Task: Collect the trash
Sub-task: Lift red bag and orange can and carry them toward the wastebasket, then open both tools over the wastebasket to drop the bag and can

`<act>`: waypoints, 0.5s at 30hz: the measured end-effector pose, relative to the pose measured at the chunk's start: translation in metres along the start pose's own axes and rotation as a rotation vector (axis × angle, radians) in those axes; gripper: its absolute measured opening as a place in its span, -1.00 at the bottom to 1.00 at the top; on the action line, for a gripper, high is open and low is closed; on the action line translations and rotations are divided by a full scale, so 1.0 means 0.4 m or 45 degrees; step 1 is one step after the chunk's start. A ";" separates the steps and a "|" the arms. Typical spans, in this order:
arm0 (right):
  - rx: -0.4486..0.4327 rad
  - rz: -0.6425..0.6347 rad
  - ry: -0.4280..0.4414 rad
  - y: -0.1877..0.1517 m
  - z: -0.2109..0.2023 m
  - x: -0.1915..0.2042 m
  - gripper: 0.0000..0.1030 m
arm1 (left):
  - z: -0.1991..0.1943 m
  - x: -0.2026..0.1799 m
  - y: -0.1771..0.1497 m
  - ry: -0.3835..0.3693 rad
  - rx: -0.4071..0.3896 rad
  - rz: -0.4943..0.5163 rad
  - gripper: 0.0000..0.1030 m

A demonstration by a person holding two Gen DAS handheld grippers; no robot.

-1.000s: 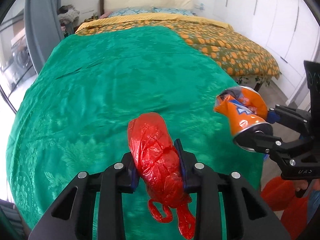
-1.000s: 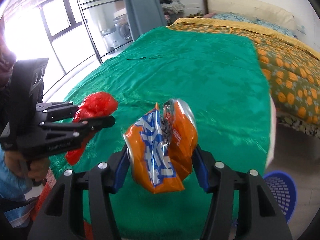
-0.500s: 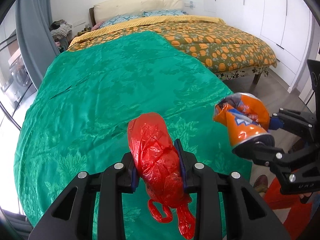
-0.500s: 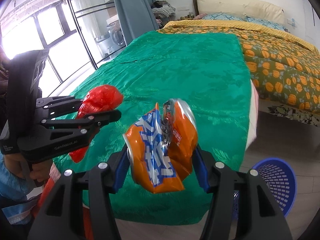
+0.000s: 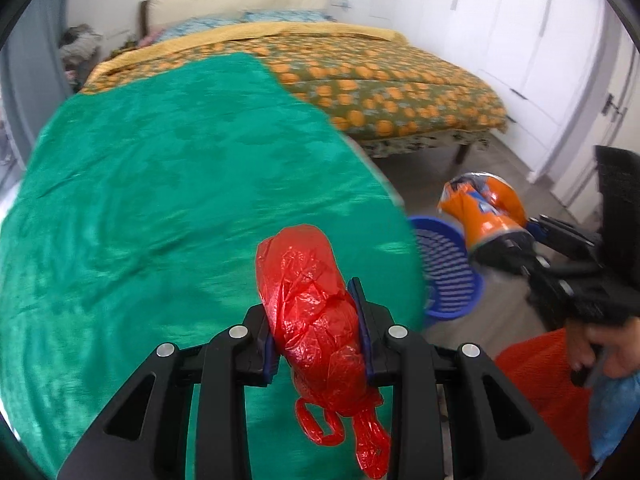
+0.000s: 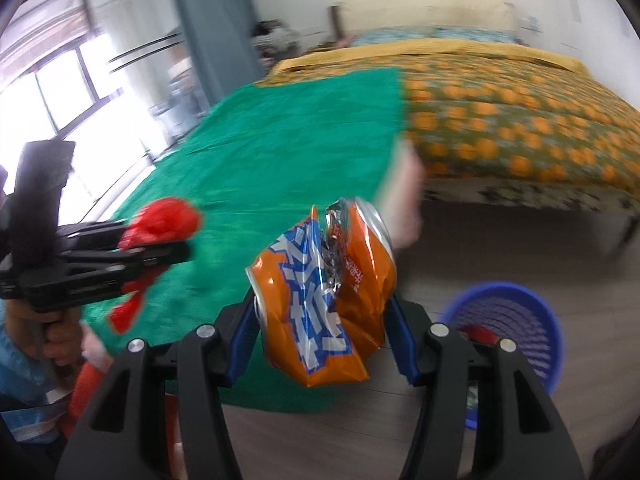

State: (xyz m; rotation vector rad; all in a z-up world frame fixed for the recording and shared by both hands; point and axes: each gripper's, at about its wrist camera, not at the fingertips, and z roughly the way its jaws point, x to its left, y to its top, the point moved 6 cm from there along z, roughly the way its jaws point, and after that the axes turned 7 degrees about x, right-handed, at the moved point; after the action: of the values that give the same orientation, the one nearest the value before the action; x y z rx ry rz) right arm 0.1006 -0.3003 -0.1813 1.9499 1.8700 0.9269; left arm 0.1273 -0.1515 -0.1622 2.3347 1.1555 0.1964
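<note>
Bed (image 5: 400,80) fills upper frame, green cover (image 5: 160,200) over near half, orange-patterned quilt behind. Blue basket (image 6: 516,320) on floor, lower right of right wrist view, something red inside. My left gripper (image 5: 316,344): jaws pinching red plastic bag (image 5: 312,320), centre-bottom. My right gripper (image 6: 324,332): jaws clamped on crushed orange can (image 6: 324,296); blue-white lettering, unreadable.

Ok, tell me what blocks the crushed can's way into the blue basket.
Nothing visible. The crushed can, gripped in the right gripper, hangs over bare floor, and the blue basket stands open-topped on the floor just beyond it, beside the green bedspread.
</note>
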 end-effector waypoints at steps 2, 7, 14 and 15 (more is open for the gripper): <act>0.004 0.096 -0.085 -0.019 -0.021 -0.105 0.08 | 0.015 -0.062 0.010 -0.065 0.015 0.039 -0.43; 0.055 0.233 -0.228 -0.060 -0.033 -0.307 0.08 | 0.089 -0.263 0.052 -0.210 0.069 0.151 -0.43; 0.183 0.448 -0.229 -0.132 0.061 -0.536 0.09 | 0.339 -0.489 0.097 -0.288 0.198 0.221 -0.42; 0.195 0.486 -0.217 -0.141 0.073 -0.561 0.09 | 0.402 -0.513 0.096 -0.288 0.226 0.215 -0.42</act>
State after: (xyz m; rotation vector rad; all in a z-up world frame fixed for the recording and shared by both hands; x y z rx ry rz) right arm 0.0848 -0.5040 -0.2936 2.4501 1.5438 0.6993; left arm 0.0820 -0.3921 -0.2593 2.5338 0.8980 -0.1145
